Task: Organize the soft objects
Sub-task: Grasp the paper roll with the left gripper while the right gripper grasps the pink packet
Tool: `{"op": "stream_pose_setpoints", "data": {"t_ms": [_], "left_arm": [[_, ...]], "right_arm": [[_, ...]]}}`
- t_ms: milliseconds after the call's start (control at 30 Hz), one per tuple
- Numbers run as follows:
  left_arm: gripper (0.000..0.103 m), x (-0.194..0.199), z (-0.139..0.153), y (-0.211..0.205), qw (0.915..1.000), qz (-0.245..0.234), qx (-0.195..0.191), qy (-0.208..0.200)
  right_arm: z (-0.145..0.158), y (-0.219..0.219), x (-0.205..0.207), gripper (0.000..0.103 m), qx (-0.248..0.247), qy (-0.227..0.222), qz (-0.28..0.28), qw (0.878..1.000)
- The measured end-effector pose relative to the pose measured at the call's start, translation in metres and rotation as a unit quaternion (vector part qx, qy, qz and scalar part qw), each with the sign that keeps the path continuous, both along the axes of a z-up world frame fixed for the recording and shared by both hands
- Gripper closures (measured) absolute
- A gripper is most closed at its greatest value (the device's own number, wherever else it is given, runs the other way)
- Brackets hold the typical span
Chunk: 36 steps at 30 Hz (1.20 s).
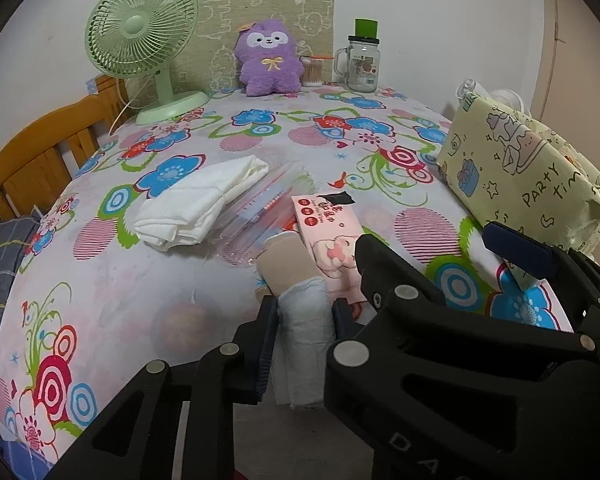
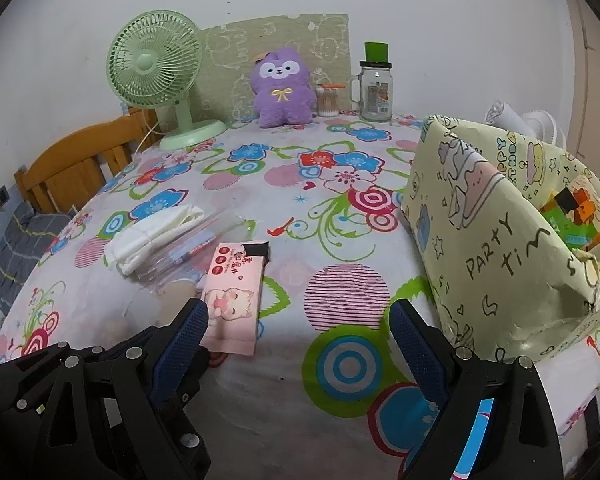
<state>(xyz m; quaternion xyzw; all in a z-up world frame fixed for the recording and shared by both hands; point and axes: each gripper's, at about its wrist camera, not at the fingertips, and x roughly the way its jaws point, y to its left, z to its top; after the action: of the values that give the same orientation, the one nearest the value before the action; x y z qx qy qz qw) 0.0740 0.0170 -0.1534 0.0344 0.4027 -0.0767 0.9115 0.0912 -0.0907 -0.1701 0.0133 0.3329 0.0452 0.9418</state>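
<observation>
My left gripper [image 1: 305, 314] is shut on a soft white-and-beige roll [image 1: 304, 304] at the near edge of the floral table [image 1: 140, 288]. Just beyond the roll lies a pink tissue pack [image 1: 328, 236] [image 2: 232, 296]. My right gripper [image 2: 300, 340] [image 1: 444, 248] stands open over the cloth with nothing between its fingers; its left finger [image 2: 184, 336] is beside the pink pack. A folded white cloth [image 1: 204, 200] [image 2: 152, 236] rests on a clear plastic bag [image 1: 260, 208]. A yellow "PARTY time" paper bag [image 1: 520, 172] [image 2: 480, 232] stands open at the right, with a colourful packet [image 2: 580, 216] inside.
At the back of the table are a green fan [image 1: 144, 40] [image 2: 156, 68], a purple plush [image 1: 270, 58] [image 2: 282, 88], a cotton-swab pot [image 1: 312, 72] and a glass jar mug [image 1: 362, 62] [image 2: 376, 88]. A wooden frame [image 1: 48, 148] stands left of the table.
</observation>
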Motion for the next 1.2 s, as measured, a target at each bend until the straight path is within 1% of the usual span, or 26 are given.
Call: {"op": "stream_pose_setpoints", "data": {"t_ms": [100,233,533,767,867,933,1000,1067,1167,1200], "left_arm": [[0.079,0.003,0.001,0.006,1.0,0.008,0.002,-0.001],[0.081,0.011,0.0,0.014,0.9995,0.026,0.015,-0.002],[0.081,0.025,-0.001,0.031,0.999,0.044,0.008,0.001],[0.081,0.031,-0.002,0.036,0.9991,0.043,0.003,0.002],[0.081,0.033,-0.002,0.038,0.9991,0.043,-0.002,0.003],[0.081,0.034,-0.001,0.038,0.9991,0.043,-0.005,0.005],[0.081,0.034,-0.001,0.039,0.9991,0.041,-0.004,0.005],[0.081,0.034,-0.001,0.039,0.9991,0.041,-0.004,0.005],[0.081,0.034,-0.002,0.037,0.9991,0.041,0.004,0.003],[0.081,0.034,-0.002,0.036,0.9991,0.042,0.008,0.002]], "right_arm": [[0.001,0.004,0.003,0.009,0.001,0.001,0.005,1.0],[0.001,0.012,0.01,0.009,0.001,0.006,0.01,1.0],[-0.001,0.027,0.029,0.009,-0.006,0.017,0.022,1.0],[-0.008,0.033,0.047,0.009,-0.001,0.045,0.027,0.999],[-0.011,0.036,0.053,0.019,0.005,0.062,0.04,0.997],[-0.014,0.036,0.056,0.021,0.016,0.075,0.041,0.996],[-0.014,0.037,0.057,0.024,0.012,0.075,0.041,0.996],[-0.014,0.038,0.058,0.031,0.005,0.077,0.04,0.996],[-0.014,0.038,0.058,0.034,-0.003,0.079,0.038,0.996],[-0.014,0.037,0.059,0.037,-0.003,0.079,0.039,0.996]]}}
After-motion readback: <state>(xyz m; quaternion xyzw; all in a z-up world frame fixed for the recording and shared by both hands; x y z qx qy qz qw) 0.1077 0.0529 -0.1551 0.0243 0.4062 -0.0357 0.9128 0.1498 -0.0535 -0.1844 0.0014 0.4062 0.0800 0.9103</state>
